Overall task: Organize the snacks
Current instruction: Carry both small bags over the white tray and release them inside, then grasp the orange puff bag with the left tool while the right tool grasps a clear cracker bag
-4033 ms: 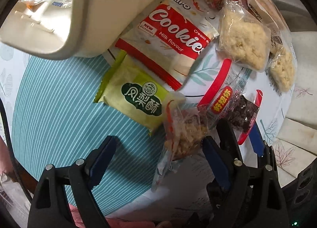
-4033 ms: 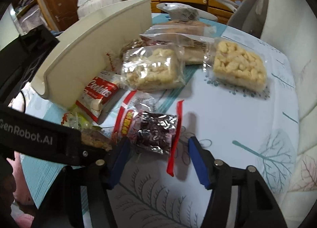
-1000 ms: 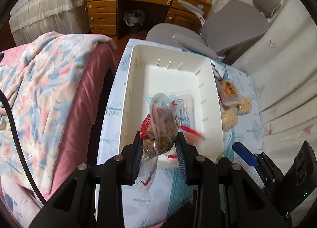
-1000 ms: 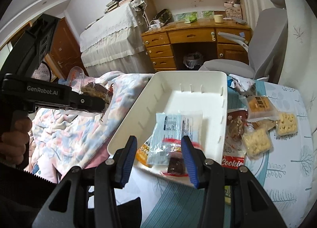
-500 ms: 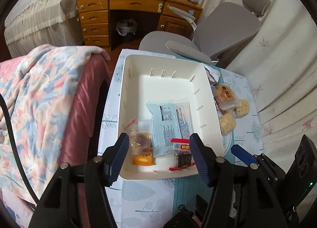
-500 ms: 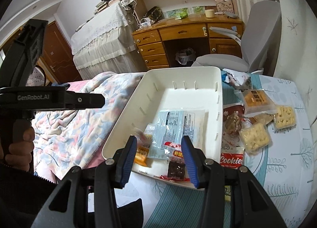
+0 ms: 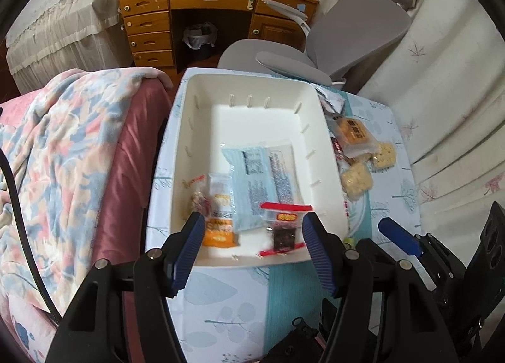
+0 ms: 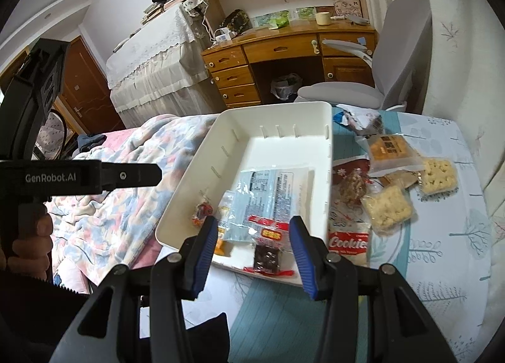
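A white bin (image 7: 329, 170) (image 8: 192, 196) stands on the table. In it lie a light blue packet (image 7: 252, 183) (image 8: 271, 192), a red-edged dark snack bag (image 7: 284, 230) (image 8: 268, 249), an orange packet (image 7: 219, 227) and a small nut bag (image 7: 199, 199) (image 8: 202, 210). My left gripper (image 7: 251, 233) is open and empty above the bin's near end. My right gripper (image 8: 254, 237) is open and empty, also above the near end. Loose snacks lie right of the bin: a Cookies pack (image 8: 347, 241), cracker bags (image 8: 386, 210) (image 7: 356, 178) and an orange cake packet (image 8: 389, 150).
A bed with a flowered blanket (image 7: 63, 155) lies left of the table. A grey office chair (image 7: 347, 32) and a wooden desk (image 7: 214, 13) stand behind it. A white curtain (image 7: 457, 95) hangs on the right. The left gripper's body (image 8: 79, 177) shows at the right wrist view's left.
My left gripper opened and let the nut bag fall into the bin's near left corner. Both grippers have since drawn slightly closer to the bin.
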